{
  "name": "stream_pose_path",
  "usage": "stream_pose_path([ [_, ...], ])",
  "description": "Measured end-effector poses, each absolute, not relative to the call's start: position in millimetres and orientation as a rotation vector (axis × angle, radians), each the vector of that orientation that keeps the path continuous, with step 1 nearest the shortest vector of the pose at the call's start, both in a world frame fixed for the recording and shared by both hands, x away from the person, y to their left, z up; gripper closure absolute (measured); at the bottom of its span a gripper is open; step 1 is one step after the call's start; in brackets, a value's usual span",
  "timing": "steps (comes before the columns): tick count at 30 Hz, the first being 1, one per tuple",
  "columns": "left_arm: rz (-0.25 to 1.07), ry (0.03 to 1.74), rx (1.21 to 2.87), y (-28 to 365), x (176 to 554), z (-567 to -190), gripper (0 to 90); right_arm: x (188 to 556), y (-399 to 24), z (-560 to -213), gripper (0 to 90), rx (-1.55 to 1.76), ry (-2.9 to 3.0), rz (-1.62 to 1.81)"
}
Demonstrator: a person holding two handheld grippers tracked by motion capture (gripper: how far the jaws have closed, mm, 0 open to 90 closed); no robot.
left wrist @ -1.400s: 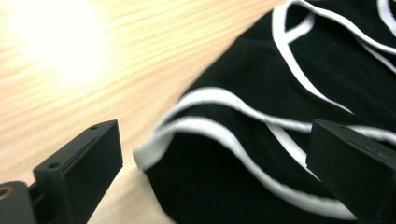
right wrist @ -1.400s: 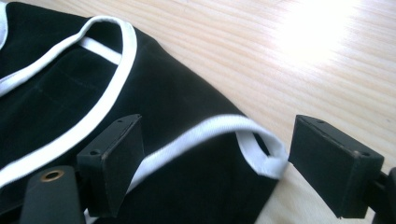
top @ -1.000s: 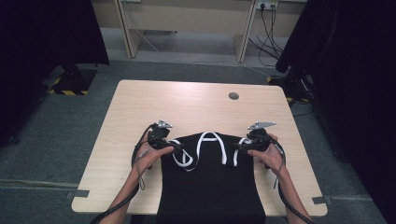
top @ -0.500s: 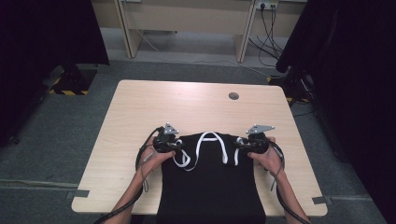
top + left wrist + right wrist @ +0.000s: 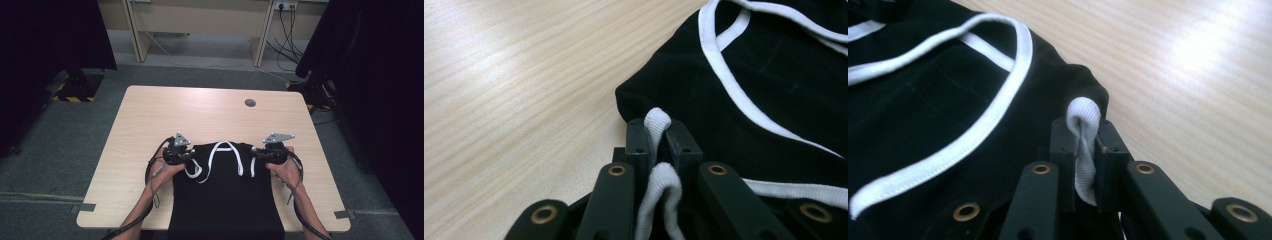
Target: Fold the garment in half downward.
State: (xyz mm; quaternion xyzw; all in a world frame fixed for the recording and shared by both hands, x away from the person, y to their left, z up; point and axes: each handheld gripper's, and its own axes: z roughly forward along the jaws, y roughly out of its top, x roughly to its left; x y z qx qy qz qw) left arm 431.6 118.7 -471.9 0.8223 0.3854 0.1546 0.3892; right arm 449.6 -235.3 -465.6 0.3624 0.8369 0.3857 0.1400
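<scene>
You are holding a black garment with white trim (image 5: 225, 195) at the near edge of the wooden table (image 5: 210, 115), one gripper at each of its far corners. The garment is lying flat, its near end hanging past the table's near edge between your forearms, and its white-edged straps (image 5: 227, 152) are looping across the far end between the two grippers.

Your left gripper (image 5: 181, 156) is sitting at the garment's far left corner. Its jaws have just been closing, and in the left gripper view they are now pinching together on a fold of the white ribbed trim (image 5: 657, 125), which is bulging out above the tips and trailing back down between the jaw arms. Black cloth is lying just to the right of the tips and bare table to the left.

Your right gripper (image 5: 267, 154) is sitting at the far right corner, level with the left one and well apart from it. Its jaws have also just been closing, and in the right gripper view they are clamping a doubled loop of the same white trim (image 5: 1083, 120), which is standing up between the tips. A white-edged strap (image 5: 998, 65) is curving across the black cloth to the left of it, and bare tabletop is lying to the right.

Both of your hands are resting low at the table surface, beside the cloth.
</scene>
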Motion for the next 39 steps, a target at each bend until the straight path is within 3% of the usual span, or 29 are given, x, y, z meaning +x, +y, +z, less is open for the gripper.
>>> stream_pose_path([
  [23, 0.431, 0.986, 2.034, 123, 445, -444, 84.2, 461, -234, -429, 82.8, 0.994, 2.365, 1.145],
  [39, 0.529, 1.036, 1.979, 123, 482, -400, 83.9, 496, -230, -385, 82.7, 0.989, 2.288, 1.233],
])
